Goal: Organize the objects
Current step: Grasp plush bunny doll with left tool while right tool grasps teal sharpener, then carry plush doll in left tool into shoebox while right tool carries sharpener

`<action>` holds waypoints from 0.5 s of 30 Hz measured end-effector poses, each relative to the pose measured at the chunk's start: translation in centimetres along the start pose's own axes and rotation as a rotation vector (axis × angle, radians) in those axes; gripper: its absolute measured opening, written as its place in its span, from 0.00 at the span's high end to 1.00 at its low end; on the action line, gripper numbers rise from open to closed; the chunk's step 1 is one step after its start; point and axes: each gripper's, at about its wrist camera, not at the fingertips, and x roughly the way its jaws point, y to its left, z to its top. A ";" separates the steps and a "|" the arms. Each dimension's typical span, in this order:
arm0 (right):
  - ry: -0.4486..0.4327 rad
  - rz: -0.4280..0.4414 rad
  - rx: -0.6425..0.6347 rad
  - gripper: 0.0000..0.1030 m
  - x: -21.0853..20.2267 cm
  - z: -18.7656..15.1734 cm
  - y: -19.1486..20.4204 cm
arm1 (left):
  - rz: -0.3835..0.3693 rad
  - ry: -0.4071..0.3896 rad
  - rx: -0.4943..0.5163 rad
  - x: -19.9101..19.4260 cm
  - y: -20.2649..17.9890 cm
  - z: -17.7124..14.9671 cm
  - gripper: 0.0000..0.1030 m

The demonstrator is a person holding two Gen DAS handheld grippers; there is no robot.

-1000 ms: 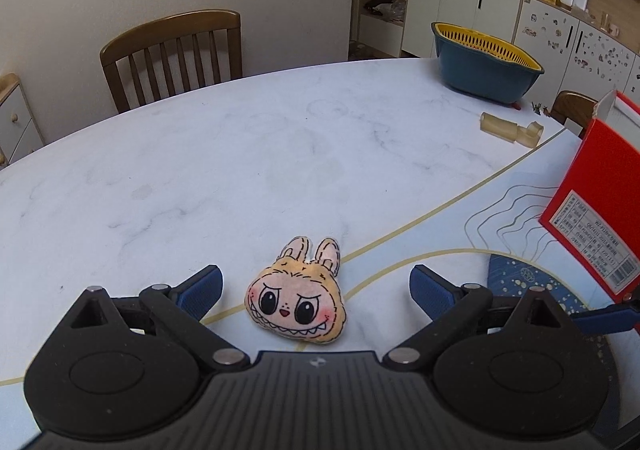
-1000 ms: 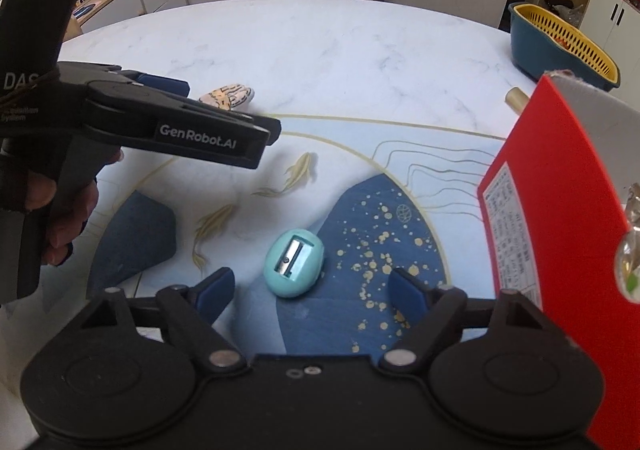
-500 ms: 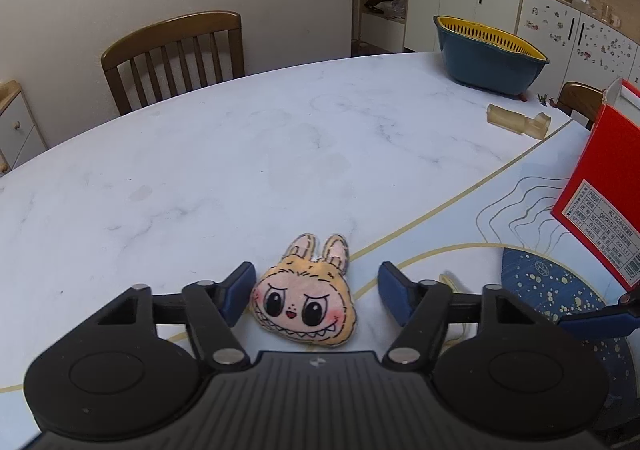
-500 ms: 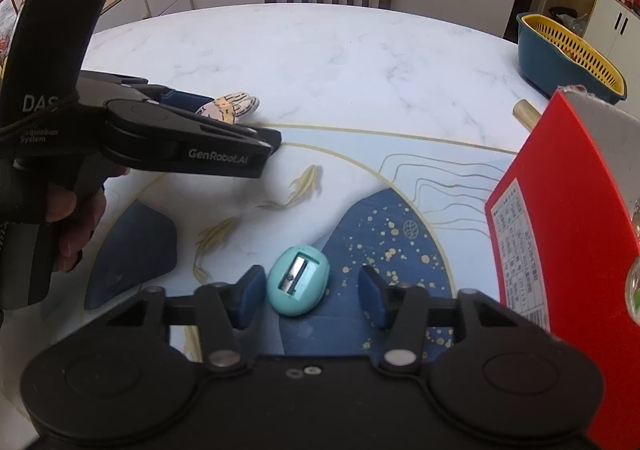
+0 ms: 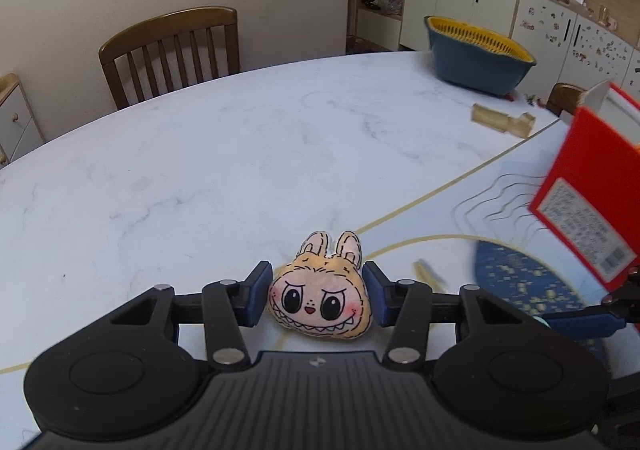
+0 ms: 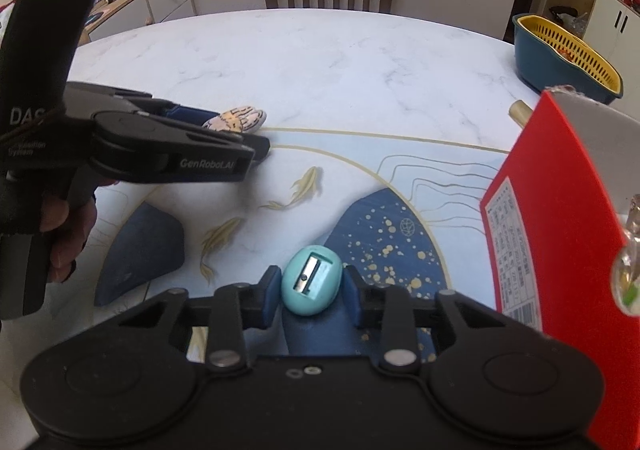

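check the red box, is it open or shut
Open. In the left wrist view the red box stands on the table with its top flap raised and a pale inside face showing; contents cannot be seen.

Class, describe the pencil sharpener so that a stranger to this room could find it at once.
Start at the marble table, then its blue gold-speckled mat beside the red box. There, between the right gripper fingers, lies the pencil sharpener: turquoise, egg-shaped, metal blade on top, unlike the plush bunny face.
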 end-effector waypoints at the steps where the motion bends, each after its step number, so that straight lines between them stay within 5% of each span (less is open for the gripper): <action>1: -0.003 0.002 0.004 0.70 -0.3 0.0 -0.1 | -0.003 -0.003 0.004 -0.4 -0.3 0.1 0.52; 15: -0.086 0.035 0.056 0.70 -7.9 -0.6 -2.1 | -0.057 -0.045 0.016 -7.8 -4.8 0.9 0.52</action>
